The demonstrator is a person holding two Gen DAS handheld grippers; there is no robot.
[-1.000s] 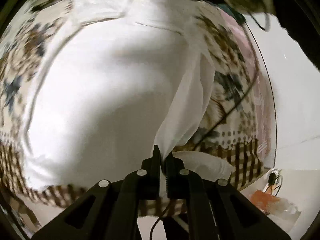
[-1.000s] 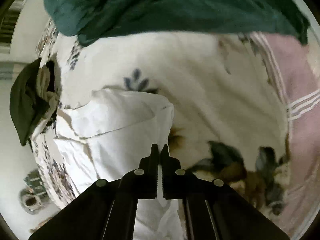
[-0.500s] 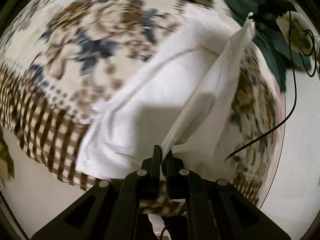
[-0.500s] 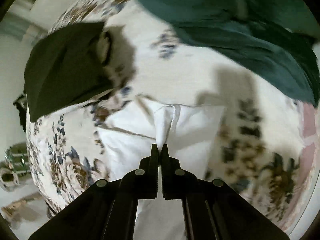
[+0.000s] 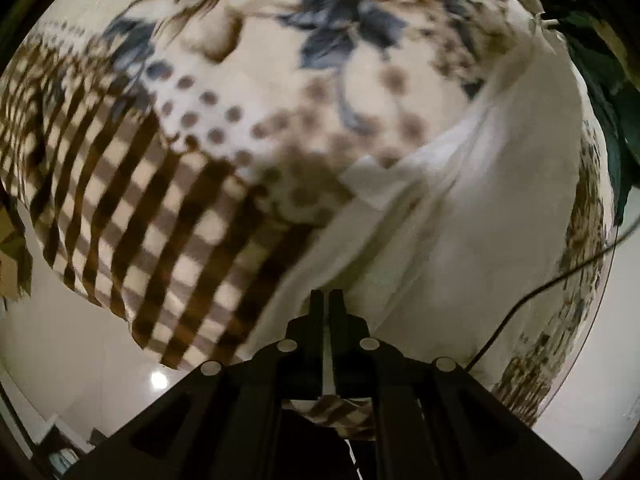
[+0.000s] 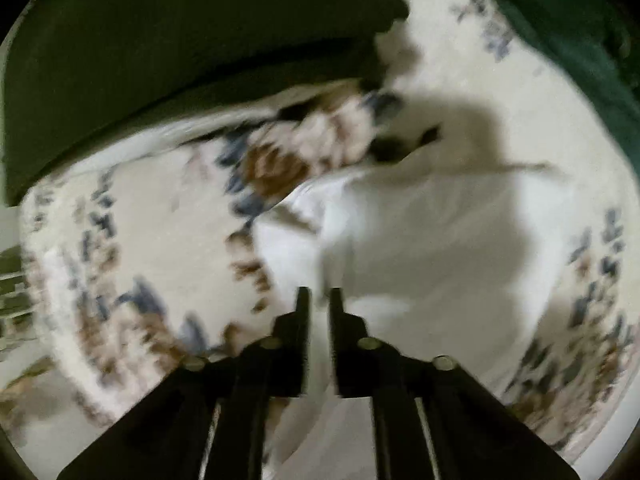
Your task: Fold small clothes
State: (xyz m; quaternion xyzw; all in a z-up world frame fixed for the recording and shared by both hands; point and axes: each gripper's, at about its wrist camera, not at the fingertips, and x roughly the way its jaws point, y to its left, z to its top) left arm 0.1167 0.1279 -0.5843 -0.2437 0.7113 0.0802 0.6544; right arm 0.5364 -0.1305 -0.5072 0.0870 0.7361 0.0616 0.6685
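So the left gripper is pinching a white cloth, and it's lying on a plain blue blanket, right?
Not quite. The left gripper does pinch the white cloth, but the blanket is cream with flowers, dots and brown checks, as the left wrist view shows.

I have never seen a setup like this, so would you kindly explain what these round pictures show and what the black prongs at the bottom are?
There is no robot here: a person holds a two-finger gripper in each hand and folds small clothes. Each gripper carries a fisheye camera looking along its fingers, which is why the pictures are round and bent.

One picture is from the left gripper. Its jaws are shut on an edge of a white garment, which rises from the fingers. Below lies a patterned cloth with flowers, dots and a checked border, covering the surface.

The other picture is from the right gripper. It is blurred. Its jaws are opening, with a gap between them, and the white garment lies under them on the same cloth; whether any of it is still between the fingers I cannot tell. A dark green cloth lies at the top.
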